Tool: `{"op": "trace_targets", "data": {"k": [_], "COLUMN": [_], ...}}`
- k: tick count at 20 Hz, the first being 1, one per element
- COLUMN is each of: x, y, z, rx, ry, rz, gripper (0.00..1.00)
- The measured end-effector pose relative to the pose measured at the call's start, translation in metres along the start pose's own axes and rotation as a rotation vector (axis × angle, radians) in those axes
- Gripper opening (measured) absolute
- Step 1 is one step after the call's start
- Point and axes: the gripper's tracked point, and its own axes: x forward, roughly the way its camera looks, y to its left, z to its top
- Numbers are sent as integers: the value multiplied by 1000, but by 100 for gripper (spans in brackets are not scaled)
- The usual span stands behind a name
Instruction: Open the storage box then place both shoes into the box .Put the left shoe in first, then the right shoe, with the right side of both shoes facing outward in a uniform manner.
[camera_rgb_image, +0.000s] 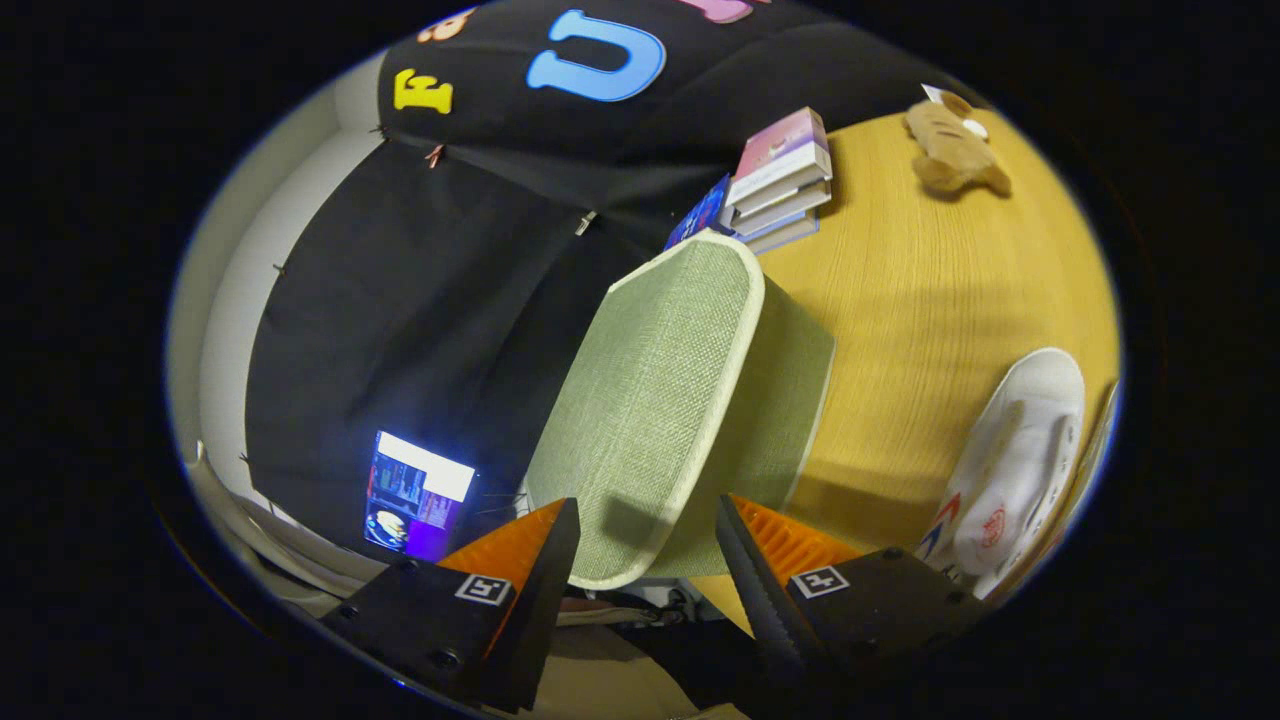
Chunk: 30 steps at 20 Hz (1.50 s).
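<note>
The storage box (790, 400) is green woven fabric with cream trim and stands on the wooden table (930, 290). Its lid (650, 390) is swung up off the box body, so its broad top face is turned toward me. My gripper (648, 505) is shut on the lid's near edge, with one finger on each side of the cream rim. A white shoe (1010, 470) with a red and blue mark lies on the table beside the box, off to the right of my fingers. The inside of the box is hidden behind the lid.
A stack of books (785, 175) stands on the table beyond the box. A brown plush toy (955, 140) lies further along the table. A lit screen (415, 495) glows against the black cloth wall to the left of my fingers.
</note>
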Motion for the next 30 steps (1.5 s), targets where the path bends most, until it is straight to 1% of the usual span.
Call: {"op": "trace_targets", "data": {"k": [3, 4, 5, 7, 9, 10, 12, 14, 16, 20, 23, 25, 26, 27, 29, 30], "x": [4, 4, 6, 10, 5, 2, -2, -4, 6, 50, 91, 116, 129, 136, 145, 147], "y": [19, 19, 18, 14, 17, 29, 62, 100, 138, 202, 231, 239, 240, 238, 236, 236], "z": [7, 6, 3, 2, 11, 19, 26, 38, 50, 68, 67, 63, 62, 61, 57, 56], "rx": [130, 151, 164, 169, 156, 162, 121, 74, 21, -64, -100, -117, -125, -138, -150, -159], "ry": [2, 7, 24, 39, -7, -35, -62, -85, -96, -95, -78, -62, -54, -54, -50, -58], "rz": [146, 166, 168, 156, 145, 171, 217, 273, 305, 331, 337, 322, 310, 290, 272, 265], "gripper": [86, 85, 85, 55, 25, 10, 8, 8, 8, 10, 10, 10, 14, 15, 33, 46]}}
